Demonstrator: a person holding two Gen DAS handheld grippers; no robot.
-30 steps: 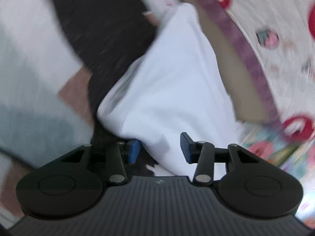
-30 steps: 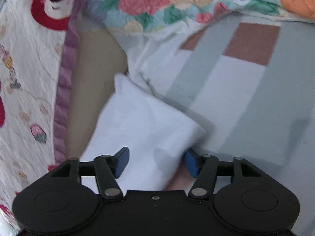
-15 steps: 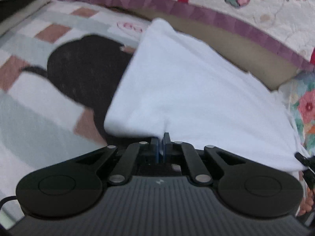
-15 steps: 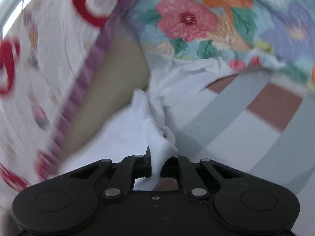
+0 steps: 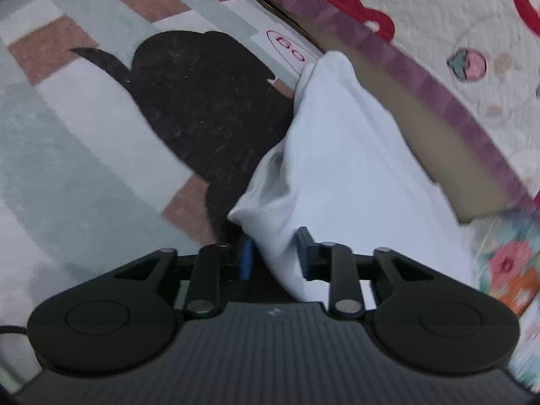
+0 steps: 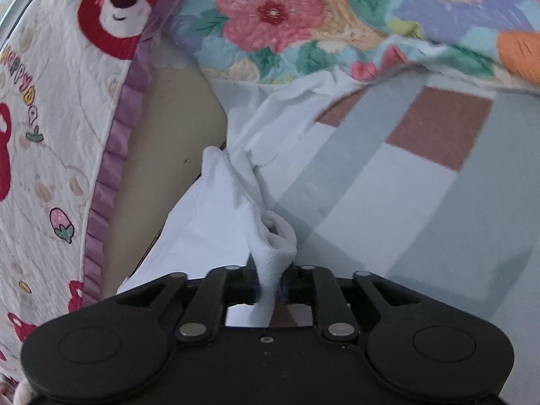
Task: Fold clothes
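A white garment [image 5: 344, 155] lies folded on the checked bedspread [image 5: 67, 155], partly over a black garment [image 5: 202, 101]. My left gripper [image 5: 275, 253] is low over the white garment's near corner. Its jaws are opening, with a loose fold of the cloth between the blue pads [image 5: 245, 256] but not pinched. In the right wrist view the same white garment [image 6: 209, 222] runs along the beige strip. My right gripper [image 6: 270, 280] has a bunched edge of it rising between its nearly closed fingers. Its jaws are starting to open, and the pads touch the cloth.
A quilted blanket with red bears and a purple frill [image 6: 60, 108] borders the left side in the right wrist view. A floral quilt [image 6: 303, 23] lies across the top, and a white sheet edge [image 6: 280, 114] pokes out from under it. Checked bedspread [image 6: 422, 185] spreads out to the right.
A second ago both grippers stood wide around the white garment. Half a second ago both were pinched shut on it. Now the left jaws have spread apart again and the right have parted slightly.
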